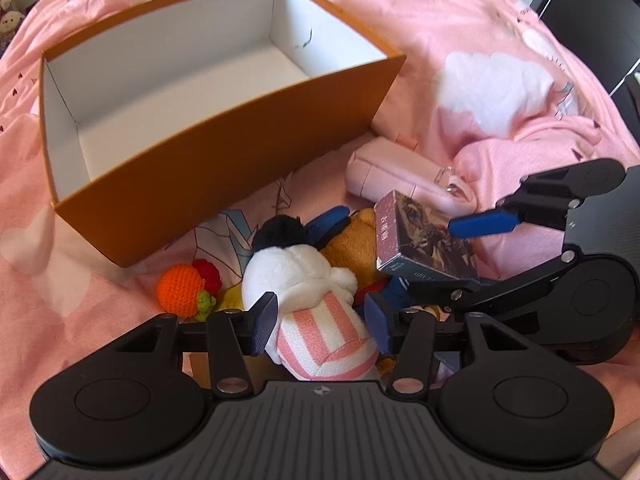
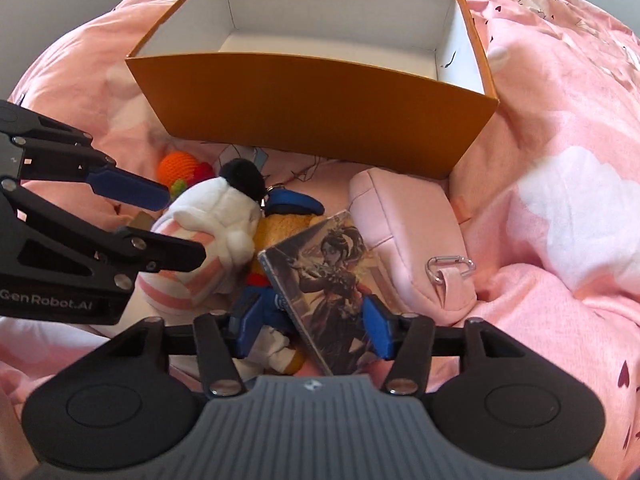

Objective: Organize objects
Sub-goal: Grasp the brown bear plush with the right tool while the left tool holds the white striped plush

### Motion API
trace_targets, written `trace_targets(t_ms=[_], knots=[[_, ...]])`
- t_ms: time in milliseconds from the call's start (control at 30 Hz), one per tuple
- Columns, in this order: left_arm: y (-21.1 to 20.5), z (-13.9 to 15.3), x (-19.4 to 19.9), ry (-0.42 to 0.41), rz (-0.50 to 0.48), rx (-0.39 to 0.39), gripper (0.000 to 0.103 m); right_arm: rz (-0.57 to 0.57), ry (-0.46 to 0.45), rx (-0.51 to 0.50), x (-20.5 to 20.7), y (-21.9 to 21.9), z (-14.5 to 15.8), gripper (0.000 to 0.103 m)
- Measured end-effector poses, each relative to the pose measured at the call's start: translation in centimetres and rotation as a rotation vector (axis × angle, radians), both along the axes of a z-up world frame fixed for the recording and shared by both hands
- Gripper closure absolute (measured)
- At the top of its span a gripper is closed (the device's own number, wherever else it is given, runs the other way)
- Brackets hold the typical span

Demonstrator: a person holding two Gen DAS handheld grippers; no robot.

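An empty orange box (image 1: 224, 148) with a white inside stands on the pink bed; it also shows in the right wrist view (image 2: 320, 108). In front of it lie a white plush with pink stripes (image 1: 316, 304), a brown plush in blue (image 1: 352, 248), a crochet orange (image 1: 180, 288) and a pink pouch (image 1: 396, 172). My left gripper (image 1: 322, 322) is open, its fingers on either side of the white plush (image 2: 208, 232). My right gripper (image 2: 312, 330) is open around a tilted picture card box (image 2: 324, 284), also seen in the left wrist view (image 1: 420, 240).
The bed cover (image 1: 500, 80) is rumpled into folds to the right of the pouch (image 2: 412, 232). A metal clip (image 2: 448, 268) hangs from the pouch. A dark cabinet (image 1: 592, 12) stands past the bed at the far right.
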State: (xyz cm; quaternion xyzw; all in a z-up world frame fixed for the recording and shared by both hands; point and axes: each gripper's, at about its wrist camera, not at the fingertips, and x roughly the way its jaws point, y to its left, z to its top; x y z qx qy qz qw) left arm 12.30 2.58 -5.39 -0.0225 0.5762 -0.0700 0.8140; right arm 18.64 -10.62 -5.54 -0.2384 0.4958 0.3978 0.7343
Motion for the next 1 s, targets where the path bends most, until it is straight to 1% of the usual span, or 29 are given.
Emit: trace_targets(t_ms=[167,233,300,367,533,633,733,867,1000], knots=[[-0.4,-0.9,1.3,0.054,-0.01,0.045,0.039,0.02,-0.021,-0.014,0.7,0.2,-0.5,0.039],[-0.6,-1.1,1.8,0.071,-0.023,0.061,0.038,0.032,-0.017,-0.015,0.9,0.3,-0.7,0.036],[-1.0,-1.3,2.1,0.086,-0.042,0.081,0.037,0.038,-0.01,-0.015,1.2,0.2,-0.8,0.036],[-1.6,-1.5,2.4,0.096,-0.072,0.111,0.037,0.049,-0.007,-0.013,1.3,0.1,-0.8,0.036],[-3.2,-2.7,2.4,0.094,-0.154,0.22,0.028,0.058,0.017,-0.011,1.7,-0.6,-1.0,0.037],[-3.6,-3.3,2.4,0.084,-0.167,0.274,0.028,0.026,0.055,0.005,2.2,-0.9,-1.0,0.037],[-3.1,-3.2,2.3,0.075,-0.143,0.26,0.031,0.006,0.068,0.006,2.3,-0.9,-0.8,0.037],[-1.6,-2.7,1.6,0.057,-0.08,0.199,0.034,-0.003,0.061,0.003,2.1,-0.8,-0.6,0.041],[0.1,-2.0,0.4,0.037,-0.007,0.125,0.036,-0.047,0.086,0.034,2.7,-1.2,0.0,0.052]])
